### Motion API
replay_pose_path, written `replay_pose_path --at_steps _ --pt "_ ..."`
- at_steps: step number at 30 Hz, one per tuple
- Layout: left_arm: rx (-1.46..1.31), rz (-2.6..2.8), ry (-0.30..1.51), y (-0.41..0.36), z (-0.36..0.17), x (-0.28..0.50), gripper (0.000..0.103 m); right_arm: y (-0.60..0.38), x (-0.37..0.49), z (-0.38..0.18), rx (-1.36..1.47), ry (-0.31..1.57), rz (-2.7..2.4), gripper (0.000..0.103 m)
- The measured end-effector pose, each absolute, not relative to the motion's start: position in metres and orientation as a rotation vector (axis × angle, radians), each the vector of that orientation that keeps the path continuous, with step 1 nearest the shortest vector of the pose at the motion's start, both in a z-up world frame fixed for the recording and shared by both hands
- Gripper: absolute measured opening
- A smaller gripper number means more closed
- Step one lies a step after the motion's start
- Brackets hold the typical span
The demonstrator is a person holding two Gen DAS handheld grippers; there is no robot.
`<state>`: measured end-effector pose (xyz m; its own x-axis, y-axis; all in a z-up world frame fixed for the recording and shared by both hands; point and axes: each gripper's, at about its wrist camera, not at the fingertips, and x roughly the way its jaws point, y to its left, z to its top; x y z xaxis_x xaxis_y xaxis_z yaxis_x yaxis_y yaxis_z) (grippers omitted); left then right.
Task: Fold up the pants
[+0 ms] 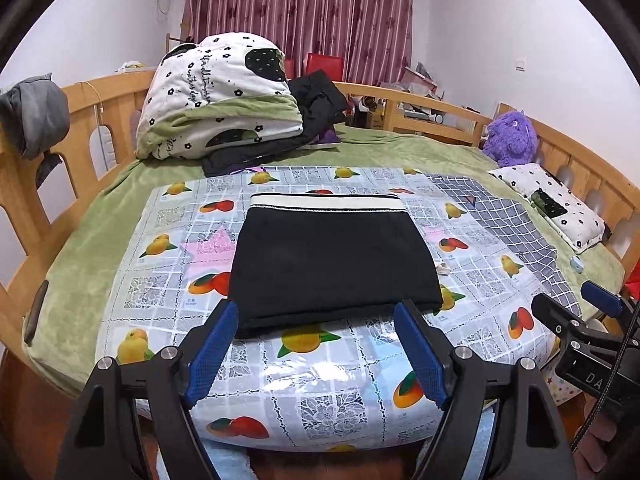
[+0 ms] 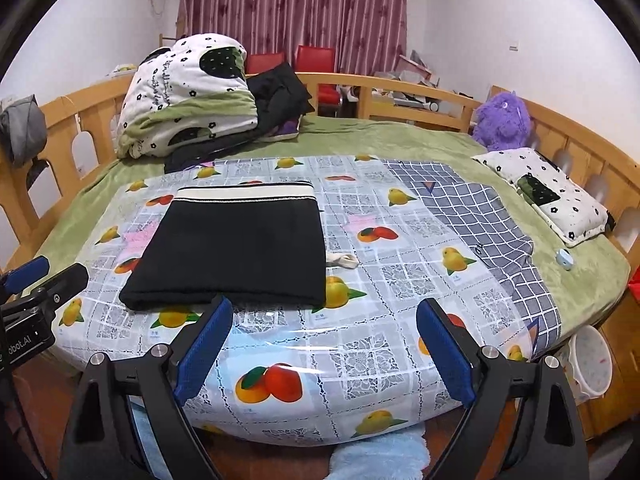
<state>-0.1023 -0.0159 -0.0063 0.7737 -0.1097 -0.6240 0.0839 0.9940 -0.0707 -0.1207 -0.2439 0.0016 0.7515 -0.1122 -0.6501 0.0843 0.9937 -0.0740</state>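
Black pants folded flat on fruit-print cover; left gripper, right gripper jaws apparently released, empty

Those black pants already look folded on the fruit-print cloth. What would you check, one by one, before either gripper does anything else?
1. Black pants lie in a flat rectangle, waistband at the far edge: ok.
2. Left hand-held gripper open, holding nothing: ok.
3. Right hand-held gripper open, holding nothing: ok.
4. Layers underneath lined up evenly: cannot tell, hidden by the top layer.
5. Small white object touches the pants' right edge: not ok if the fold must lie alone.
6. Checked cloth lies apart from the pants: ok.
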Motion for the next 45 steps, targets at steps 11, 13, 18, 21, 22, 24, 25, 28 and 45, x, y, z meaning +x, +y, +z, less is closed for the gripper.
replay_pose_path --at_steps 11,13,18,21,22,24,25,28,45 --pt "-0.040 -0.103 0.678 -0.017 -0.007 -0.103 0.079 -0.243 -0.119 0.002 -0.032 0.715 -0.111 0.092" --pt "-0.038 -0.103 0.678 -0.017 -0.007 -0.102 0.079 -0.243 -0.119 0.001 -0.031 0.715 -0.111 0.092" --pt "-0.039 -0.103 0.678 -0.016 -0.007 -0.102 0.079 -0.242 -0.119 0.001 -0.033 0.716 -0.113 0.092" --pt "-0.038 -0.104 0.678 -0.016 -0.007 -0.102 0.079 -0.241 -0.120 0.001 -0.035 0.714 -0.117 0.092" --pt "-0.037 -0.103 0.678 -0.015 -0.007 -0.102 0.079 -0.240 -0.120 0.000 -0.035 0.714 -0.120 0.092" --pt "-0.035 -0.101 0.676 -0.016 -0.007 -0.102 0.079 -0.240 -0.121 0.000 -0.035 0.713 -0.121 0.092" --pt "-0.036 -0.099 0.675 -0.014 -0.007 -0.102 0.079 -0.239 -0.121 0.000 -0.035 0.712 -0.122 0.092" --pt "-0.036 -0.097 0.674 -0.011 -0.007 -0.102 0.079 -0.239 -0.121 0.000 -0.033 0.711 -0.122 0.092" --pt "-0.034 -0.090 0.669 -0.006 -0.007 -0.102 0.079 -0.237 -0.120 0.002 -0.039 0.710 -0.128 0.092"
